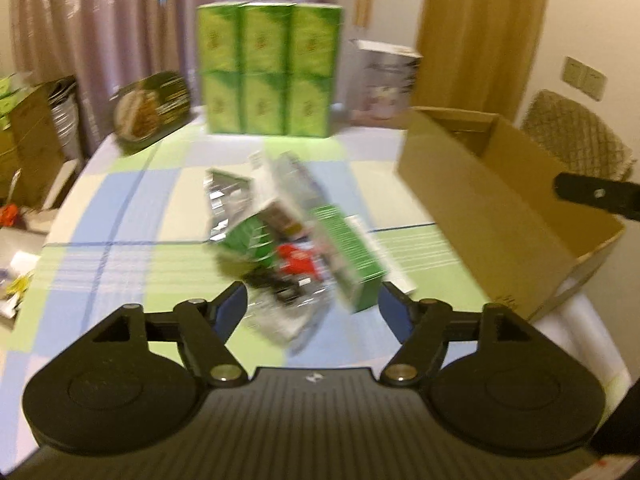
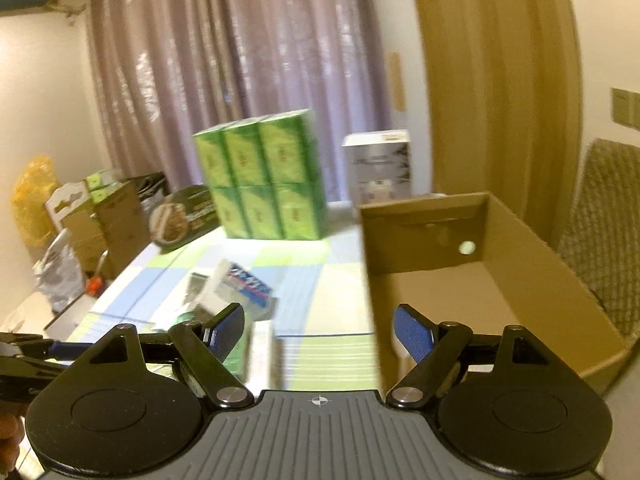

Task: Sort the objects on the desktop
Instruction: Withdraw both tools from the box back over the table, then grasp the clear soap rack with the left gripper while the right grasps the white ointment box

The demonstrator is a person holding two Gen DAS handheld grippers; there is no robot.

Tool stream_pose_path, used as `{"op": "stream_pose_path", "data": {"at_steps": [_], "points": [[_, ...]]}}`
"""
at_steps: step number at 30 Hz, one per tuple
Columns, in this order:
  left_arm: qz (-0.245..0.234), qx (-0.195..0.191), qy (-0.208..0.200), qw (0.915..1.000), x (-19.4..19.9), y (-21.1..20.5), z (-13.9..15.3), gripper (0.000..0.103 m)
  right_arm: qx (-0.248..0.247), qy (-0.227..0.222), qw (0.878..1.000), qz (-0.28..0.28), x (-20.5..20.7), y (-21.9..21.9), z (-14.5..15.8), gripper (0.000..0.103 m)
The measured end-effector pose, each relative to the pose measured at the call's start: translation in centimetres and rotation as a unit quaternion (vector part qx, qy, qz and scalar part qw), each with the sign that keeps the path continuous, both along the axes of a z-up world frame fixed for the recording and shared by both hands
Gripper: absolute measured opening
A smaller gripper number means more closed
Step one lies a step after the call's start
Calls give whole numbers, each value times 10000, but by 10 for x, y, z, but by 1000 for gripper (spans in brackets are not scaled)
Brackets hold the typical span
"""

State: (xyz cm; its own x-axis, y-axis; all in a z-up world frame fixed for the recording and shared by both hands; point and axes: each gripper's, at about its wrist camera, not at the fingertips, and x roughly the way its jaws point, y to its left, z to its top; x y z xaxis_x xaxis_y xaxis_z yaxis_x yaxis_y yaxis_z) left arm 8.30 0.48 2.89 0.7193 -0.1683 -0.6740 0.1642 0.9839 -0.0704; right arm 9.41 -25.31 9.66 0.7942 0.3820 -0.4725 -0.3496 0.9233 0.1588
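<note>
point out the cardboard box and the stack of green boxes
cardboard box (image 2: 520, 256), right wrist view, on its inner right wall
stack of green boxes (image 1: 268, 68), left wrist view, on the middle column's front face

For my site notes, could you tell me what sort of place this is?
Probably a home dining room: a table with a checked cloth, long curtains behind it, and a padded chair beside it.

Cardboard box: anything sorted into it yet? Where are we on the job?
Done: nothing visible; the cardboard box looks empty in the part the right wrist view shows, and the rest is hidden. In hand: nothing; the left tool and right tool are both open, with no item pressed between the pads. Left: the blurred pile of packets and small boxes on the checked tablecloth beside the box.
</note>
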Motion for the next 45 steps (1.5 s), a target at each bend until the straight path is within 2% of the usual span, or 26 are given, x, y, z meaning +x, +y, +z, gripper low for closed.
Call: {"op": "stream_pose_path", "data": {"at_steps": [6, 11, 17, 22, 27, 33, 37, 41, 43, 44, 45], "points": [[266, 158, 64, 9995, 1, 33, -11, 88, -135, 178, 9994, 278, 1, 28, -17, 80], [281, 240, 128, 9992, 6, 44, -25, 91, -273, 380, 9980, 433, 3, 40, -36, 80], [83, 249, 223, 9994, 15, 40, -45, 92, -477, 561, 9953, 633, 7, 54, -58, 80], [-363, 334, 271, 9984, 23, 30, -62, 92, -543, 805, 9929, 684, 16, 59, -78, 80], [-923, 558, 295, 9937, 36, 22, -83, 92, -616, 1032, 9903, 699, 24, 60, -96, 80], [-1652, 898, 78, 9821, 49, 11, -98, 92, -689, 1197, 9876, 746, 32, 64, -111, 80], [-1959, 1037, -61, 9751, 58, 5, -106, 91, -748, 1245, 9862, 791, 40, 68, -117, 80], [-2101, 1047, -14, 9721, 66, 4, -112, 79, -858, 1240, 9848, 856, 49, 75, -124, 80], [-2038, 1032, -9, 9736, 68, 5, -112, 69, -928, 1234, 9839, 903, 53, 80, -128, 80], [-1975, 1009, -6, 9751, 68, 7, -112, 60, -960, 1234, 9833, 930, 56, 82, -130, 79], [-1915, 979, 10, 9766, 68, 9, -111, 54, -996, 1239, 9826, 961, 58, 85, -133, 76]]}}
